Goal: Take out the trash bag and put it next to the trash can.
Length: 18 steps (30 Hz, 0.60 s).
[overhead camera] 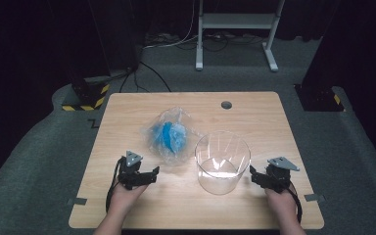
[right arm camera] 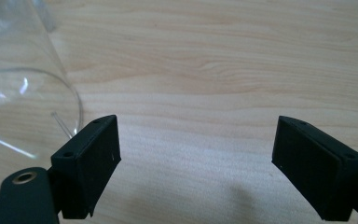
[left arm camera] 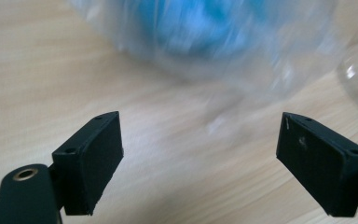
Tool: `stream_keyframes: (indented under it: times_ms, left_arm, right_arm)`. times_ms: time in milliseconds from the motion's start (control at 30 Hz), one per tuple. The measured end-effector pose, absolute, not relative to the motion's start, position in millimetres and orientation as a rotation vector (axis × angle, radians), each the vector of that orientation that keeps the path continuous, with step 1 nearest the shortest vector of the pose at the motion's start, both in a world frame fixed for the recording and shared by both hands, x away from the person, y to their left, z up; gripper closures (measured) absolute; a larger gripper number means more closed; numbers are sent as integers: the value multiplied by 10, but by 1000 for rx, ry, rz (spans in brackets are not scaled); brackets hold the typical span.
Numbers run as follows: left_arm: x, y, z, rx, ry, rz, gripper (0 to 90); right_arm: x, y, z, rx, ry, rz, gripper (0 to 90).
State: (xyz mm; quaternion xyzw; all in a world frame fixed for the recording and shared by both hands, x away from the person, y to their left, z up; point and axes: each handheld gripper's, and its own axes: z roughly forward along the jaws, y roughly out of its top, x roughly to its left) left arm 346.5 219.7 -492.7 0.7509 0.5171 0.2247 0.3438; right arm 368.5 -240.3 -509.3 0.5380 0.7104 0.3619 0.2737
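Clear bag (overhead camera: 172,134) with blue contents beside upright clear container (overhead camera: 223,161).

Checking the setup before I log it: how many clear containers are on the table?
1: a clear tub stands right of centre, near the right gripper. The clear bag of blue stuff, left of it, is no container; the open left gripper is near it.

Blurred clear bag (left arm camera: 223,42) with blue contents, cut off at the top edge.

Wooden table (overhead camera: 254,117), grey carpet (overhead camera: 44,147)
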Motion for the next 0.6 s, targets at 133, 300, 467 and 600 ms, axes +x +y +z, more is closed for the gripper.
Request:
stream_keyframes:
  times_ms: [133,300,467,600]
  left_arm:
    - [3476,2270,-5164,2032,1386,599,143]
    - [3501,2314,-5271,1968,1432,599,101]
    - [3488,2300,-5280,1967,1419,600,97]
    - [3482,2299,-5282,1968,1413,600,97]
  right_arm:
    - [3680,-2437,-5130,1464,1956,936,147]
    - [3689,-2494,-5196,1485,1995,863,148]
    - [3697,-2528,-5248,1502,2005,864,136]
    - [3705,-2513,-5251,1510,1998,856,116]
